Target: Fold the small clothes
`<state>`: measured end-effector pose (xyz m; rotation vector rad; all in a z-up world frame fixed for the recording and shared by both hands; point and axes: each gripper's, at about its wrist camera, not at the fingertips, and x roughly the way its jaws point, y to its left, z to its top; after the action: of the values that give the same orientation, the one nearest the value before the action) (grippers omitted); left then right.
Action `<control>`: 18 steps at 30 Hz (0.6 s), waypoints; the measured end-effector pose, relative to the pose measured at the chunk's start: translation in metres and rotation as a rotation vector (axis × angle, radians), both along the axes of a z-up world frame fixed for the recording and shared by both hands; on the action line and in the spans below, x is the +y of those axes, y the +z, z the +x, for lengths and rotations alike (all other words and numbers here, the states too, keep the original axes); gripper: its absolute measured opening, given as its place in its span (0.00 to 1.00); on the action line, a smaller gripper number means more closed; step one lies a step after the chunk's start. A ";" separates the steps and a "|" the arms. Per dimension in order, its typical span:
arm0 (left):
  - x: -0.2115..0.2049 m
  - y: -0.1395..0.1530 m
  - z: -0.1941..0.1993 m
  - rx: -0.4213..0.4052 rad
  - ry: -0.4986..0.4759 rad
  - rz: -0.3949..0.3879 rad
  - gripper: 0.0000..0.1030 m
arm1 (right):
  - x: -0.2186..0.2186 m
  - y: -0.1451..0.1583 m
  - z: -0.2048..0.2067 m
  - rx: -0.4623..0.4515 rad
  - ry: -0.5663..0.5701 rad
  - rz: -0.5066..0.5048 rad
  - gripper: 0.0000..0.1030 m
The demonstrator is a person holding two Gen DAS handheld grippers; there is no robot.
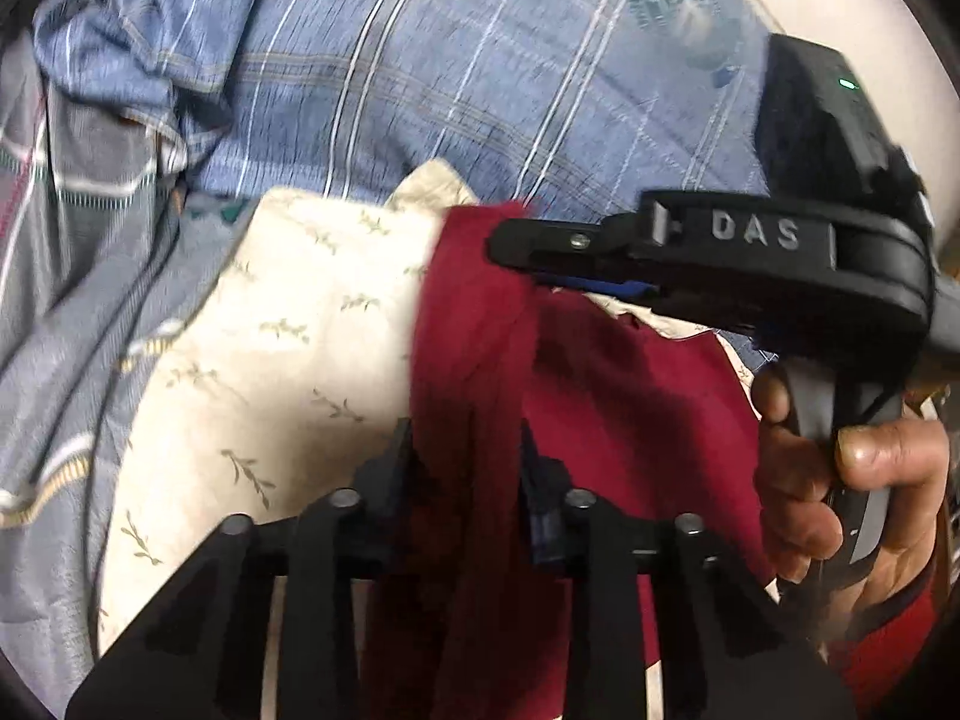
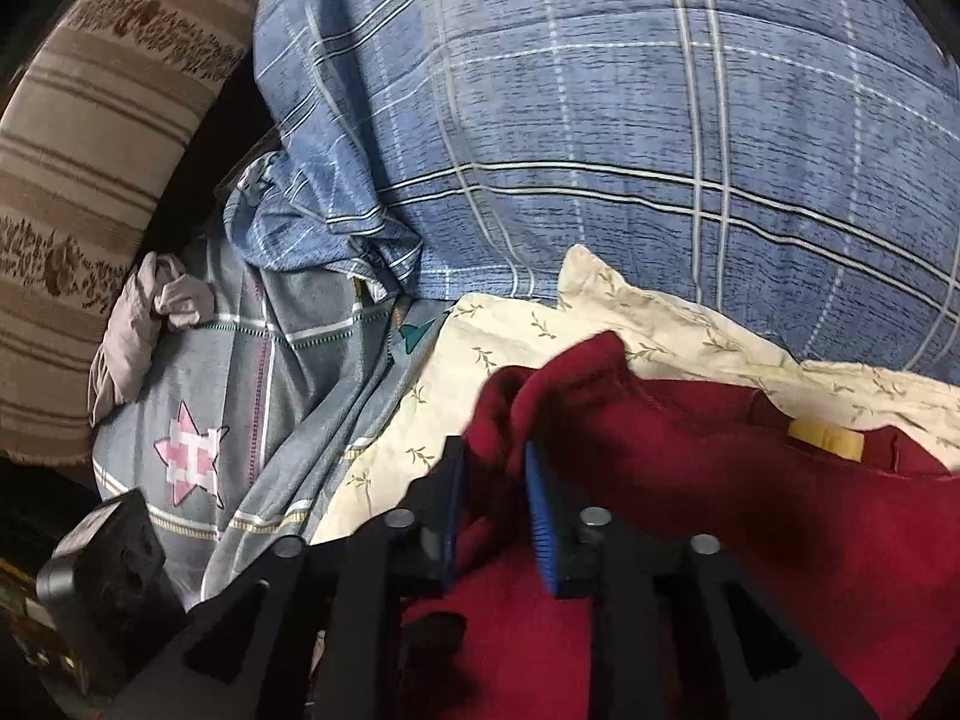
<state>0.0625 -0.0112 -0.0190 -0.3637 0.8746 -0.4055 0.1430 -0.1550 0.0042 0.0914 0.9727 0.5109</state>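
The left gripper is clamped on a bunched fold of the red garment, which lies on a cream leaf-print cloth. At three o'clock in the left view a hand holds the right gripper, whose jaws pinch a raised ridge of the garment. A blue plaid blanket fills twelve o'clock.

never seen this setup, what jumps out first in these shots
A dark red garment lies bunched on a cream leaf-print cloth, with both grippers closed on its folds: the left gripper from below, the right gripper beside it. Behind them rises a big blue plaid pillow.
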 end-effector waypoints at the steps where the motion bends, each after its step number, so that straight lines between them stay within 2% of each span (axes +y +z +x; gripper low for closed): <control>1: -0.001 0.003 -0.001 -0.009 -0.005 -0.004 0.23 | -0.001 0.002 0.001 0.016 -0.011 0.013 0.54; 2: -0.001 0.004 -0.002 -0.013 -0.008 -0.009 0.22 | -0.001 0.002 0.001 0.025 -0.015 0.019 0.72; 3: -0.001 0.005 -0.003 -0.017 -0.010 -0.012 0.22 | 0.000 0.003 0.001 0.037 -0.016 0.025 0.77; 5: -0.001 0.008 -0.005 -0.028 -0.017 -0.007 0.22 | 0.006 0.001 0.001 0.061 -0.001 0.015 0.78; 10: -0.008 0.017 -0.011 -0.064 -0.049 0.014 0.22 | 0.031 -0.016 0.010 0.109 0.033 -0.097 0.77; 12: -0.010 0.018 -0.011 -0.064 -0.054 0.026 0.22 | 0.038 -0.024 0.012 0.117 0.046 -0.140 0.48; 13: -0.009 0.017 -0.010 -0.059 -0.051 0.034 0.22 | 0.039 -0.025 0.010 0.082 0.036 -0.183 0.29; 14: -0.008 0.017 -0.009 -0.055 -0.049 0.039 0.23 | 0.036 -0.025 0.007 0.062 0.036 -0.193 0.27; 15: -0.007 0.018 -0.010 -0.053 -0.045 0.046 0.31 | 0.033 -0.024 0.005 0.051 0.039 -0.184 0.26; 16: -0.006 0.019 -0.012 -0.055 -0.051 0.049 0.48 | 0.028 -0.021 0.002 0.034 0.036 -0.168 0.24; 17: -0.006 0.020 -0.015 -0.058 -0.057 0.052 0.57 | 0.024 -0.019 0.000 0.024 0.031 -0.162 0.23; 18: -0.005 0.021 -0.019 -0.060 -0.065 0.055 0.71 | 0.019 -0.016 -0.002 0.017 0.025 -0.153 0.23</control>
<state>0.0432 -0.0163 0.0022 -0.2712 0.8386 -0.4494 0.1411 -0.1362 -0.0122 -0.0542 1.0279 0.4579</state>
